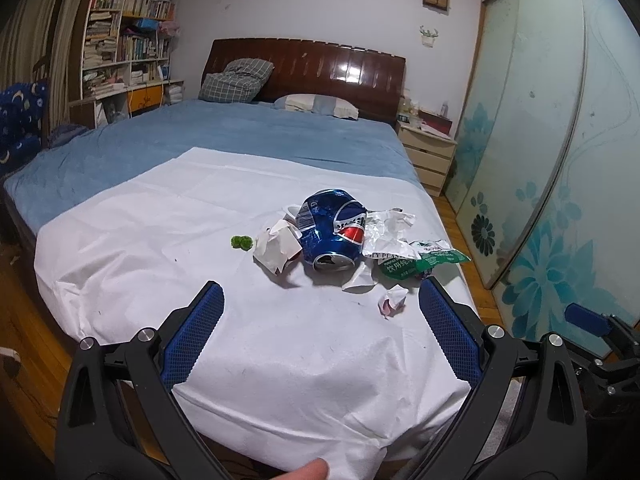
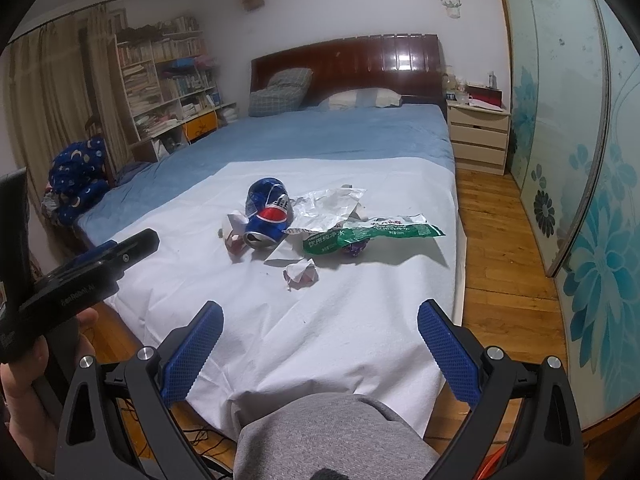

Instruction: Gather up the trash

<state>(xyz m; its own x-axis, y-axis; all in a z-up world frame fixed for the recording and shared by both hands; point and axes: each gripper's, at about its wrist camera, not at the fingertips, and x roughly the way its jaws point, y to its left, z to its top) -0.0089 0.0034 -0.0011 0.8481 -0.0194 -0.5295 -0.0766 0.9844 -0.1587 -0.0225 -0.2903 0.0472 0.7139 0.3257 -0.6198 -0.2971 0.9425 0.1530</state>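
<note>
Nearest the right wrist camera is a grey sleeve [image 2: 332,436], just below the right gripper [image 2: 320,340]. Its blue pads are spread wide with nothing between them, hovering over the near edge of the white sheet [image 2: 360,320]. The left gripper [image 1: 320,320] is likewise wide open and empty, above the same near edge, touching nothing that can be seen.

Beyond both, all the trash sits in one loose pile on the sheet. A small paper wad [image 1: 392,299] lies closest, apart from the rest. Behind it come a crushed can [image 1: 332,236] on its side, a crumpled white wrapper [image 1: 278,246] touching the can's left, a silver foil bag [image 1: 386,230] on its right, and a green label [image 1: 424,260] stretching right toward the bed edge. A small green scrap [image 1: 242,242] sits just left of the pile.

Collection looks unstarted: every piece is on the sheet and no bin or bag is in view. Farther back are the blue bedspread [image 1: 240,136] and the headboard [image 1: 312,66].
</note>
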